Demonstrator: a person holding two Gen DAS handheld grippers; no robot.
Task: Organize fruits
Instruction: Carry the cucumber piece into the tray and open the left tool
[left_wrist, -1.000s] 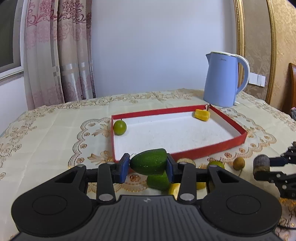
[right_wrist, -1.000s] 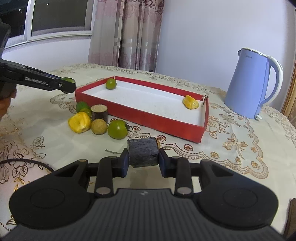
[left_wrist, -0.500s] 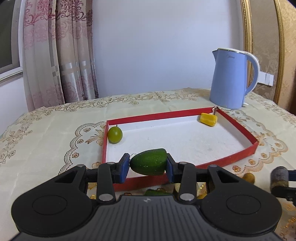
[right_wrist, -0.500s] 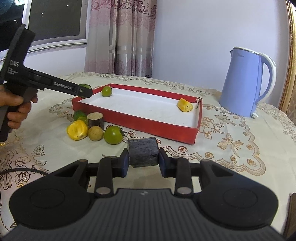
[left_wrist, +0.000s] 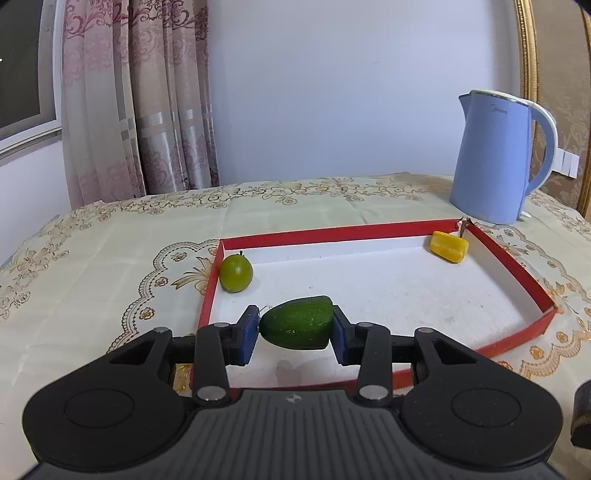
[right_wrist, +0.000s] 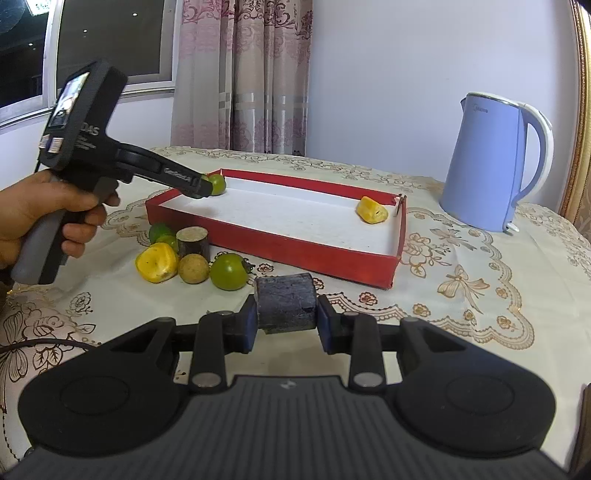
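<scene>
The left claw (left_wrist: 295, 328) pinches a green fruit (left_wrist: 297, 322) above the red tray (left_wrist: 517, 273); the right claw (right_wrist: 285, 320) pinches a dark chunk (right_wrist: 286, 303), hiding the desk (right_wrist: 461, 314) behind.

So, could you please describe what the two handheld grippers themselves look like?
Both are matte black plastic. The right gripper has two jointed fingers with blue pads, silver pivot pins and a ribbed body flanked by round discs. The left gripper, seen side-on, is pistol-shaped with a grey handle, white lettering on its arm, a small lit screen at the back and a thin black cable. No sleeve shows.
</scene>
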